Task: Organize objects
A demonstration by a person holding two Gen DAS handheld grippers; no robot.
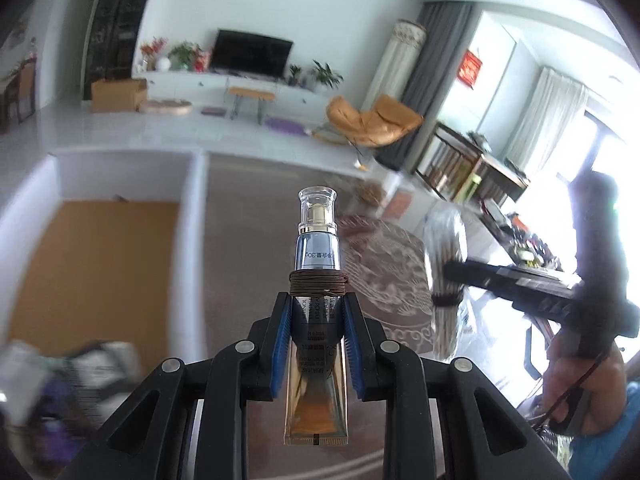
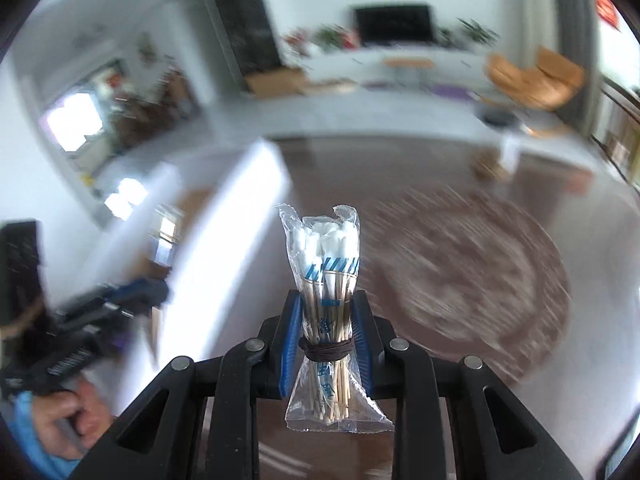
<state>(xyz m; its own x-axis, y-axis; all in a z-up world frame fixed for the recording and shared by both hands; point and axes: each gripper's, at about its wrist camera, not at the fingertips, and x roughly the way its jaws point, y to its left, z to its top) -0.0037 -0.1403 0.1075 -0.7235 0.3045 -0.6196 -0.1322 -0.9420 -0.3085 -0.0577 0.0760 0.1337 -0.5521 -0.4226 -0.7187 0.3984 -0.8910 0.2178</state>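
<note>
The left gripper (image 1: 317, 312) pinches a cosmetic tube (image 1: 317, 344); the right gripper (image 2: 327, 316) pinches a cotton-swab packet (image 2: 326, 280).

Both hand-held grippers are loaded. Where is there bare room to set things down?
The white bin's orange floor looks bare; so does the brown tabletop between the bin wall and the patterned mat. Crowded: the pile at lower left.

Dark television (image 1: 253, 53), orange lounge chair (image 1: 372, 122), cardboard box (image 1: 117, 94), patterned round rug (image 2: 472, 280)
</note>
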